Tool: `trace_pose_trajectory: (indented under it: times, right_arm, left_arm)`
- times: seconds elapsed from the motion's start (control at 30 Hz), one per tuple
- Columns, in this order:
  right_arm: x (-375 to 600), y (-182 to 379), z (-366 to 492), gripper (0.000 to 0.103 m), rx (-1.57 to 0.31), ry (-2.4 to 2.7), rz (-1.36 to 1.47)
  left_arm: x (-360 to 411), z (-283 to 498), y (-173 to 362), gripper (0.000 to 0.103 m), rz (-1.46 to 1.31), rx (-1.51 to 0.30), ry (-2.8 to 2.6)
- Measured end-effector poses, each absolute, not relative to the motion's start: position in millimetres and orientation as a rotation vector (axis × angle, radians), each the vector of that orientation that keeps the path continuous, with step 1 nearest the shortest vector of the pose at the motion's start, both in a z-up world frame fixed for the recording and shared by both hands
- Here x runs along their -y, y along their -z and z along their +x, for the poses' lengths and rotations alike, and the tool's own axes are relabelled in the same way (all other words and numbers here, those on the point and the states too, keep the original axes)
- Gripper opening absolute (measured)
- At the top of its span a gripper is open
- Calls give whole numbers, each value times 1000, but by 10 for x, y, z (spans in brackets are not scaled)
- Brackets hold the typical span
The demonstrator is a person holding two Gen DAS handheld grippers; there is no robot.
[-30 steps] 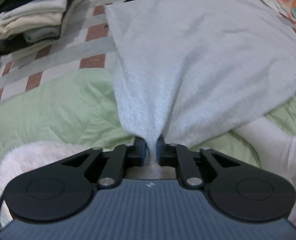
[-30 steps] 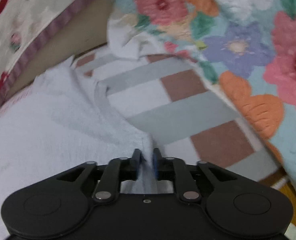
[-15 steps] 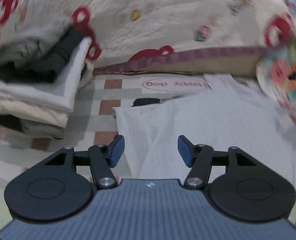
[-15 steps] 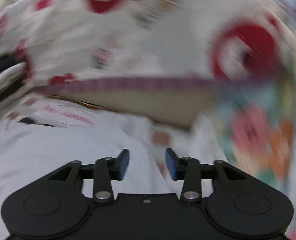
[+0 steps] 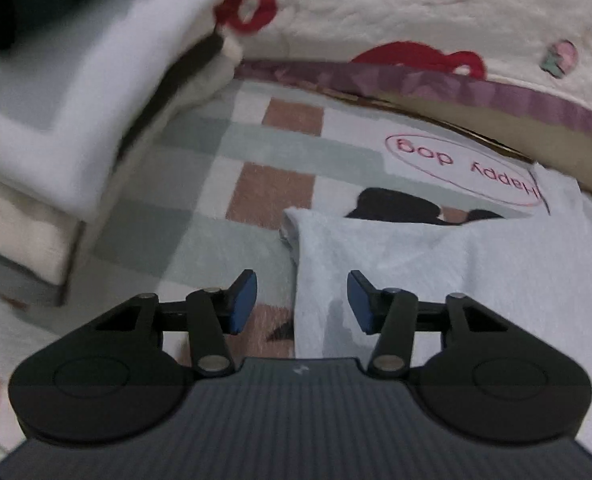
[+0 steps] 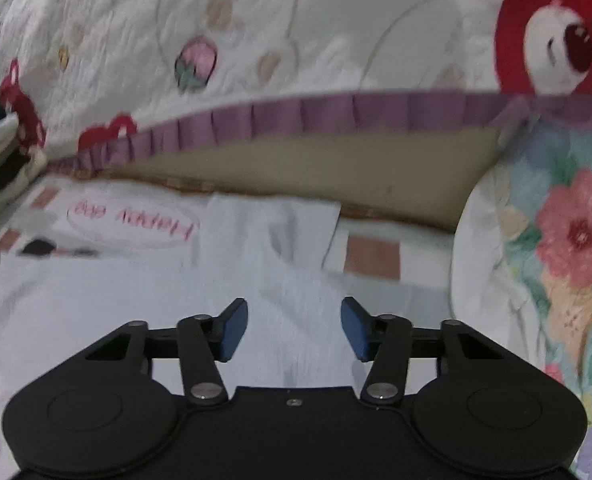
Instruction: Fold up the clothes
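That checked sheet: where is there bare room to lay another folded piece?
The checked sheet shows bare between the folded stack and the pale garment's left edge, and in a smaller patch between the garment and the floral blanket. The stack's side and the garment's spread are crowded.

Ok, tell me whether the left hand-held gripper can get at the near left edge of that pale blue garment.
Probably yes: left hand-held gripper, jaws closing, straddles the pale blue garment's edge with nothing between.
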State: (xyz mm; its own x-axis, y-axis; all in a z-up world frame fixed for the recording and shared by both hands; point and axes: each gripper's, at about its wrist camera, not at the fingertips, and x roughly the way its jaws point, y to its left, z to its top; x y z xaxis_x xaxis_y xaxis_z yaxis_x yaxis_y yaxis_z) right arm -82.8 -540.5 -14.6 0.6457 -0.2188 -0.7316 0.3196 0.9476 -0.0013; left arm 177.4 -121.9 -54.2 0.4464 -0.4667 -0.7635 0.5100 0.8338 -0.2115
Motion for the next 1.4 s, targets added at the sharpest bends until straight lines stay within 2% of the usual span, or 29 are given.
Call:
trace_pose_trajectory:
  times: [0.17,0.2,0.23,0.37,0.67,0.8,0.87,1.0,1.07,1.1,1.13,1.17,1.3,1.4]
  right_arm:
    - [5714,183,-721,52,-836,338,174]
    - [5779,200,-690,52,-841,348,190]
    - [5837,227,-653,52,-844,358,207]
    - [5933,367,-406,52,-836,365,264]
    - [6159,698,260,56,-835,385,549]
    - [6028,774,547,57,-878,306,466]
    - [5956,847,670,63,-916,300,415]
    - [5823,1012,855,64,-977,321,335]
    - [5726,1060,889,59,-992,332,267]
    - [5678,1084,906,35,-999,337,232]
    - [5632,1083,917,2,-1001,335,203]
    - [5592,1044,912,3,-990,343,178]
    - [5483,833,774,2,-857,413,90]
    - [5420,805,730,2,-854,421,49]
  left_arm:
    - [1270,1885,701,49,-33,-926,652]
    - [1278,1883,709,45,-33,-910,647]
    - [1301,1864,707,1,-2,-883,632]
    - [1388,1794,663,0,126,-777,657]
    - [1214,1929,744,2,5,-825,675]
    - [1162,1956,829,3,-5,-848,669]
    - [1135,1973,863,5,-14,-858,677]
    - [1040,1978,865,5,-46,-844,674]
    - [1016,1981,886,8,-51,-849,690]
    - [1024,1993,915,10,-63,-862,710]
    - [1033,2001,942,14,-85,-872,729]
    - [1044,2005,962,19,-108,-878,748]
    - [1028,2004,950,21,-178,-865,777]
    - [988,2005,920,28,-210,-856,789]
